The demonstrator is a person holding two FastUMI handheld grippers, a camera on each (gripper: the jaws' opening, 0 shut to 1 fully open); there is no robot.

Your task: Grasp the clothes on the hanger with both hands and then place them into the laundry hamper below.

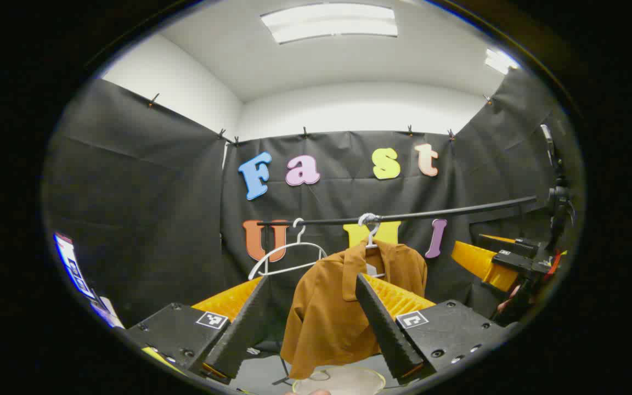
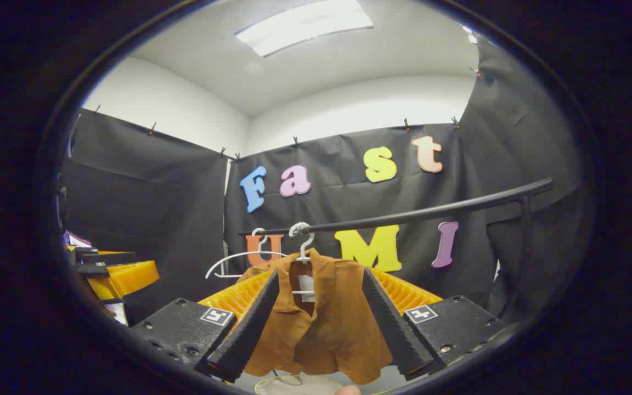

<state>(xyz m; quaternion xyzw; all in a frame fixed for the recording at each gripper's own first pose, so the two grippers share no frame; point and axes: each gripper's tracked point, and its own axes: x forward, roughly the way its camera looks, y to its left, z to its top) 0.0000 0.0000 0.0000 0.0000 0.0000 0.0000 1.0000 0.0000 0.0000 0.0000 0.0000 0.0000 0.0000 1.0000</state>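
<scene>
Left gripper view: the left claw (image 1: pixel 316 334) gapes at bottom centre, clear of the shirt (image 1: pixel 343 307) hanging on its hanger (image 1: pixel 370 233) from the rail (image 1: pixel 404 215). An empty hanger (image 1: pixel 288 258) hangs left of it. The hamper (image 1: pixel 343 379) rim shows below; the right claw (image 1: pixel 491 263) sits at the right edge.

Right gripper view: the right claw (image 2: pixel 319 329) gapes, shirt (image 2: pixel 321 323) centred beyond it, hamper (image 2: pixel 294 385) underneath.

No legible text can be made out; only small square coded markers (image 1: pixel 211 319) are seen on each tool's body, bearing no readable words.

Both views face the rail (image 1: pixel 398 215), perhaps near, sharing the shirt (image 2: pixel 316 323)
</scene>
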